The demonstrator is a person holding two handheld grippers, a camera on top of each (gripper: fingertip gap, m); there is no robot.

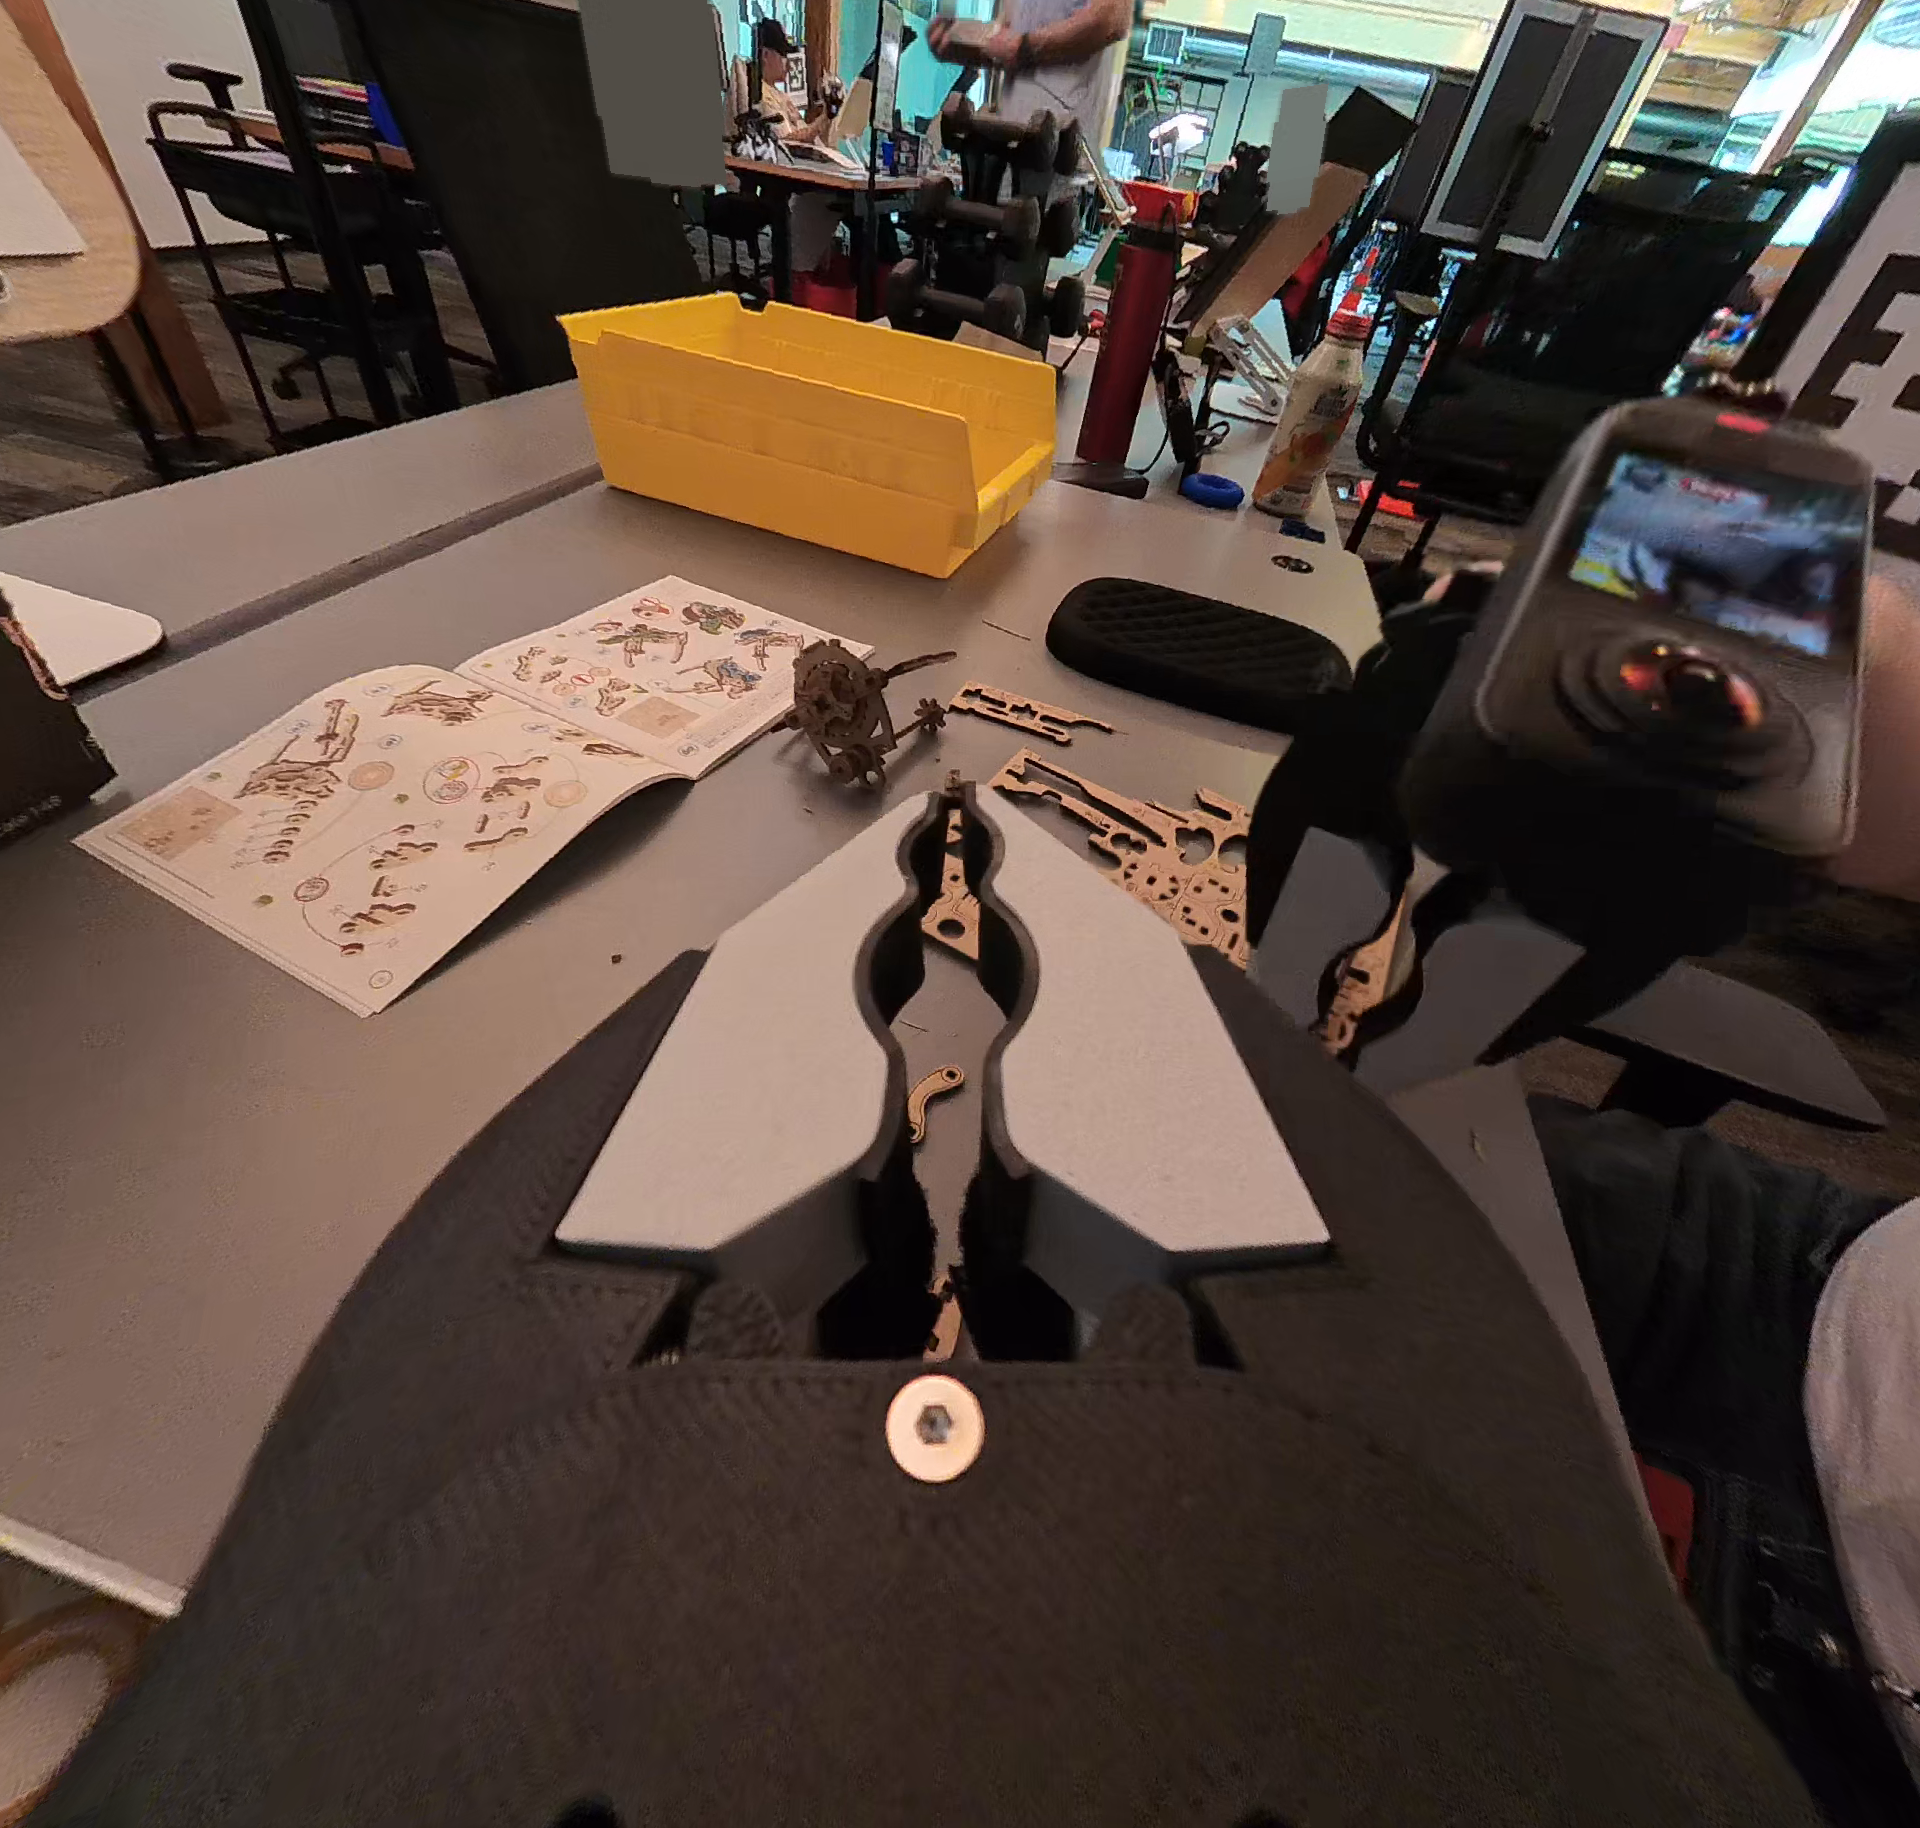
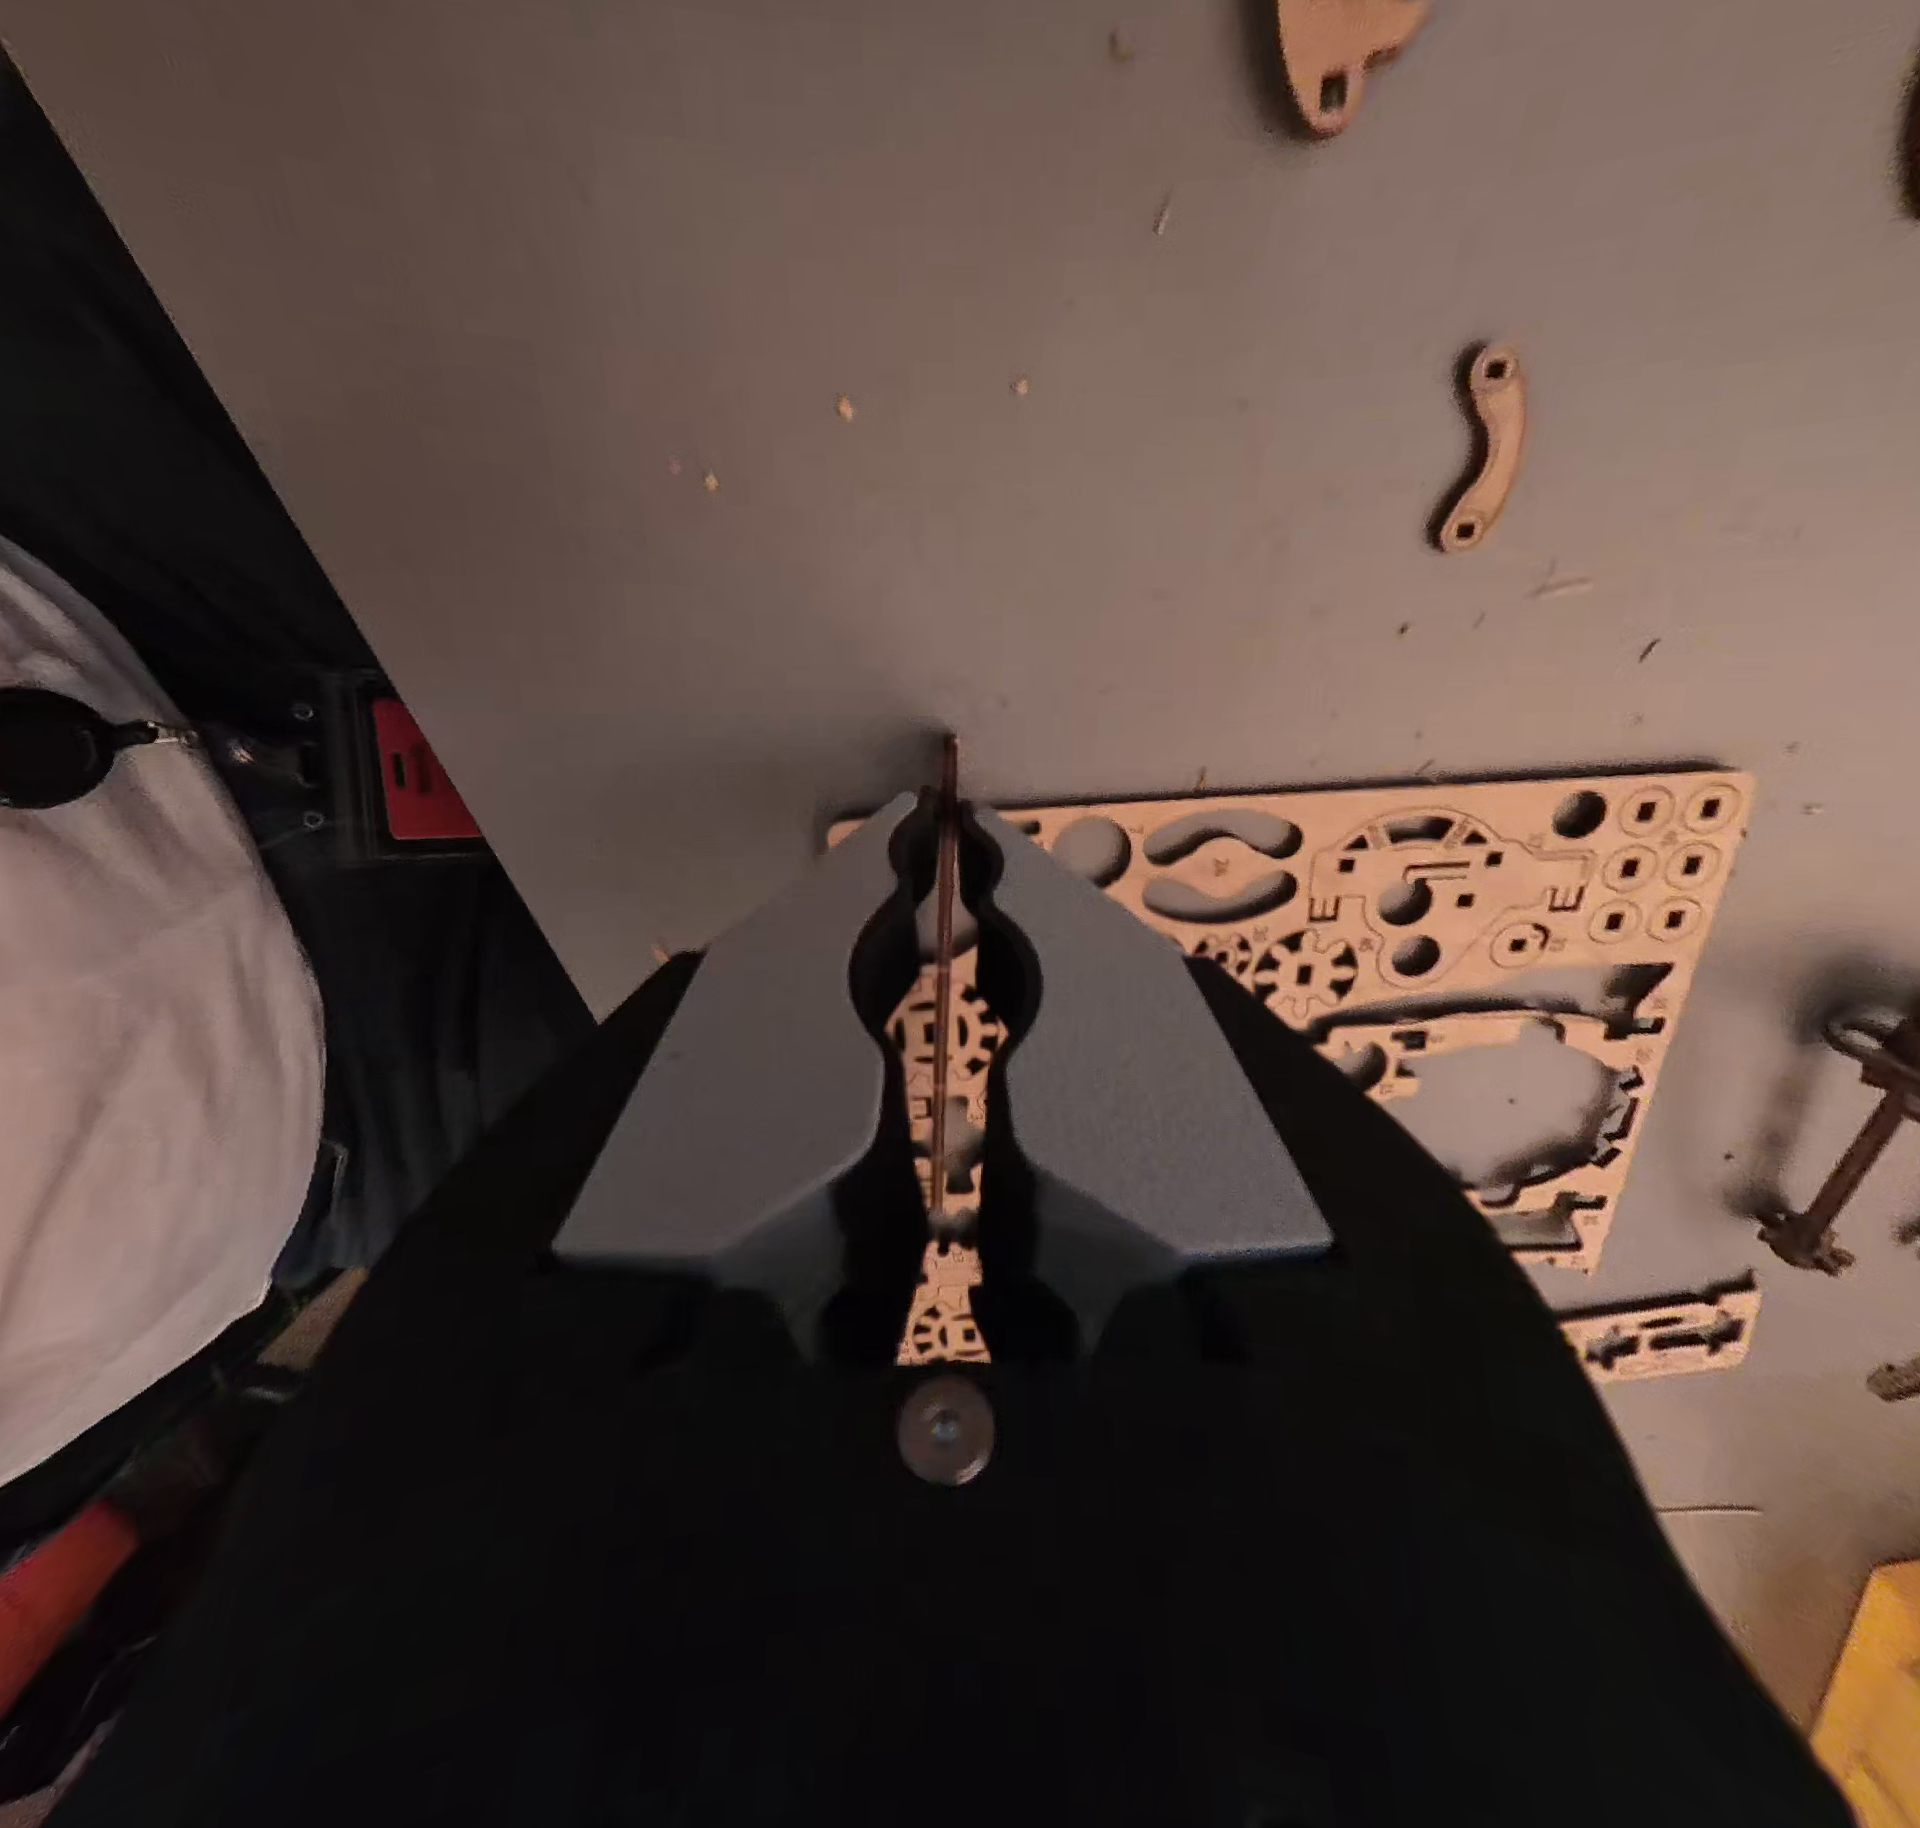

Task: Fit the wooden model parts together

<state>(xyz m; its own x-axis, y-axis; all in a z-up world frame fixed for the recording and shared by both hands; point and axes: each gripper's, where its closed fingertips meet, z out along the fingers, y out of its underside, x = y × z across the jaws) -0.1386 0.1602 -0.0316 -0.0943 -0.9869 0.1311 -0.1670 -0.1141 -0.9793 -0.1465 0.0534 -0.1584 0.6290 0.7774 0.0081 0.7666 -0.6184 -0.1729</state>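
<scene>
My left gripper (image 1: 957, 799) is shut on a small thin wooden part (image 1: 956, 787) that sticks out at the fingertips, held above the grey table (image 1: 312, 1103). My right gripper (image 2: 943, 810) is shut on a thin wooden part (image 2: 945, 905) seen edge-on, pointing down over a punched wooden sheet (image 2: 1455, 957). It also shows in the left wrist view (image 1: 1309, 968) over the same sheet (image 1: 1164, 843). A partly built gear model (image 1: 842, 713) lies past the sheet. A curved link (image 2: 1481, 448) and a rounded plate (image 2: 1340, 12) lie loose.
An open instruction booklet (image 1: 416, 791) lies at the left, with a yellow bin (image 1: 810, 428) behind it. A black pad (image 1: 1195, 646), a bottle (image 1: 1309, 417) and a red cylinder (image 1: 1127, 355) stand at the back right. A sheet strip (image 1: 1029, 713) lies near the model. The table edge (image 2: 416, 698) is close. Left tips to right tips: about 15 cm. The partly built gear model (image 1: 842, 713) is about 20 cm from both grippers' fingertips.
</scene>
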